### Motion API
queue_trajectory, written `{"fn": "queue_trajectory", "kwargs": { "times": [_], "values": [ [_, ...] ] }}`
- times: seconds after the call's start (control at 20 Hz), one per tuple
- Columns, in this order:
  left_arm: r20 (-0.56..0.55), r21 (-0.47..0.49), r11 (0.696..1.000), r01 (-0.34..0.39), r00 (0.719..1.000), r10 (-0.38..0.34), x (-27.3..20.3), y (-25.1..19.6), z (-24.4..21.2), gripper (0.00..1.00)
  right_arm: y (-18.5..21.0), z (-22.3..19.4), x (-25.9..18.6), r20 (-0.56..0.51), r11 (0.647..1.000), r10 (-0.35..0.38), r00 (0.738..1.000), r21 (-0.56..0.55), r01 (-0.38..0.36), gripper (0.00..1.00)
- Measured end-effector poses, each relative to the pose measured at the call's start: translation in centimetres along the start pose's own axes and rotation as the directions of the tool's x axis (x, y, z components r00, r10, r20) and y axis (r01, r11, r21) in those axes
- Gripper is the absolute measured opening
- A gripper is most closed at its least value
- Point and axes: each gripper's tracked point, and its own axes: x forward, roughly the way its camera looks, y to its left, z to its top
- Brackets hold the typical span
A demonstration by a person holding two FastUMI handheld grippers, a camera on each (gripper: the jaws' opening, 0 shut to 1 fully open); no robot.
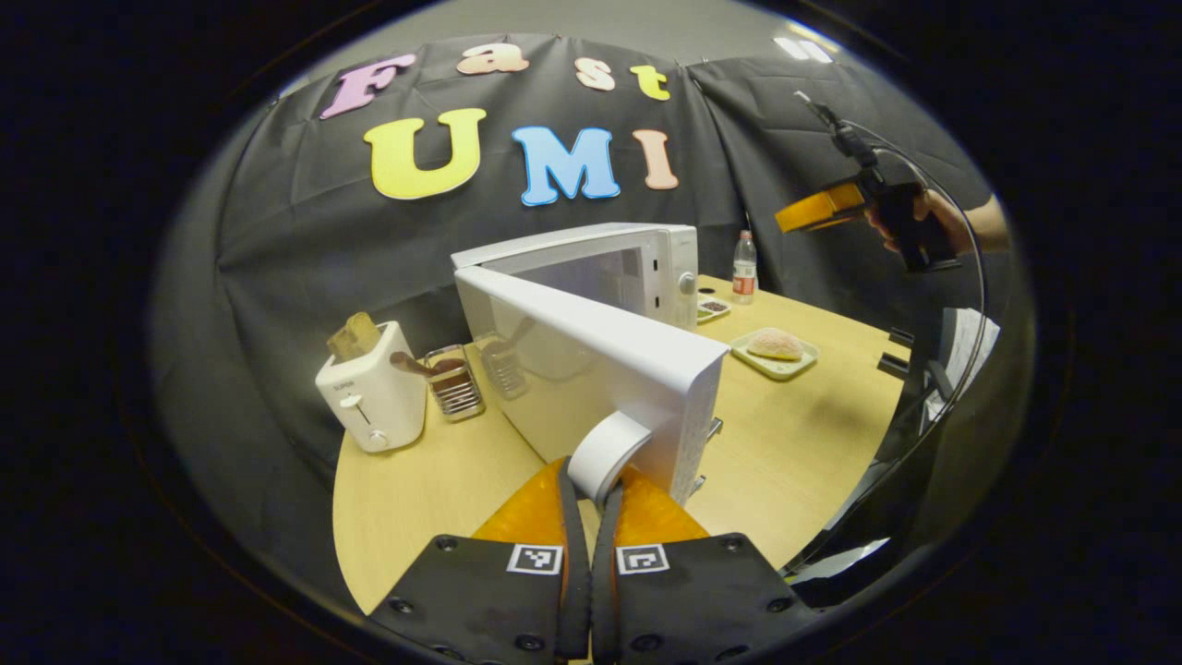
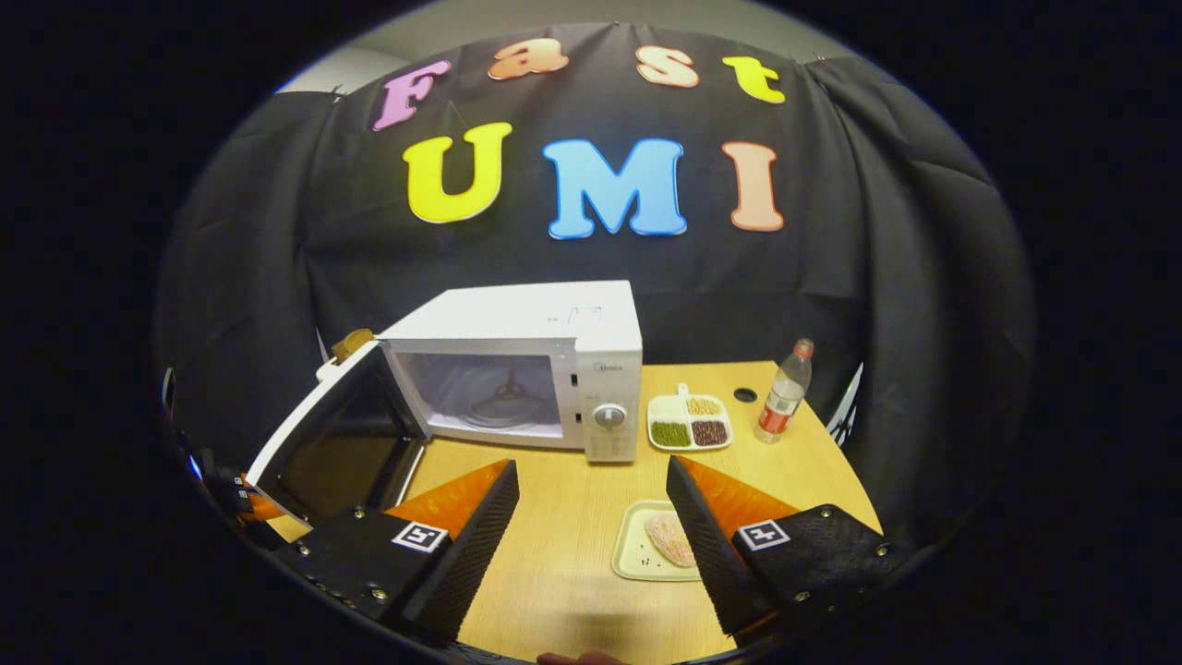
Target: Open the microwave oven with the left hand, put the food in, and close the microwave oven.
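Observation:
The white microwave [image 2: 554, 328] stands at the back of the wooden table [image 2: 563, 573], and its door [image 2: 332, 434] is swung wide open on the left, so the cavity [image 2: 489, 392] with its turntable shows. In the left gripper view my left gripper [image 1: 591, 488] is shut on the door's white round handle [image 1: 605, 448]. The food, a pale patty on a small square plate [image 2: 633, 554], lies in front of the microwave. My right gripper [image 2: 591, 489] hovers open above that plate, its jaws wide apart with nothing between them. A hand holds it high, as the right gripper [image 1: 831, 208] appears in the left gripper view.
A white toaster [image 1: 369, 392] with bread in it and a wire rack [image 1: 454, 383] stand left of the microwave. A divided dish [image 2: 691, 425] of grains and a water bottle [image 2: 783, 392] sit to its right. The table's front edge is close below the plate.

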Motion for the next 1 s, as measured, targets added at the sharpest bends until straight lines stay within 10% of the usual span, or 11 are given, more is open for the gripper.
{"fn": "queue_trajectory", "kwargs": {
  "times": [0.4, 0.5, 0.65, 1.0],
  "values": [
    [0.009, -0.017, 1.0, -0.026, 1.0, 0.026, -0.4, 0.2, -0.4, 0.18, -9.0, -11.2, 7.9, -0.372, 0.996, -0.078, 0.925, -0.074, 0.054, 0.99],
    [0.013, -0.036, 0.998, -0.043, 0.999, 0.043, -0.8, 1.0, -0.2, 0.32, -10.2, -12.9, 9.5, -0.417, 0.993, -0.086, 0.905, -0.105, 0.046, 0.99],
    [-0.006, -0.048, 0.995, -0.088, 0.996, 0.088, -2.9, 2.1, -0.9, 0.99, -11.3, -14.8, 11.1, -0.455, 0.992, -0.077, 0.887, -0.124, 0.023, 0.99],
    [-0.076, -0.076, 0.981, -0.178, 0.982, 0.172, -5.5, 0.2, -2.0, 1.0, -10.9, -17.4, 13.5, -0.509, 0.984, -0.03, 0.86, -0.169, -0.065, 0.98]
  ]
}}
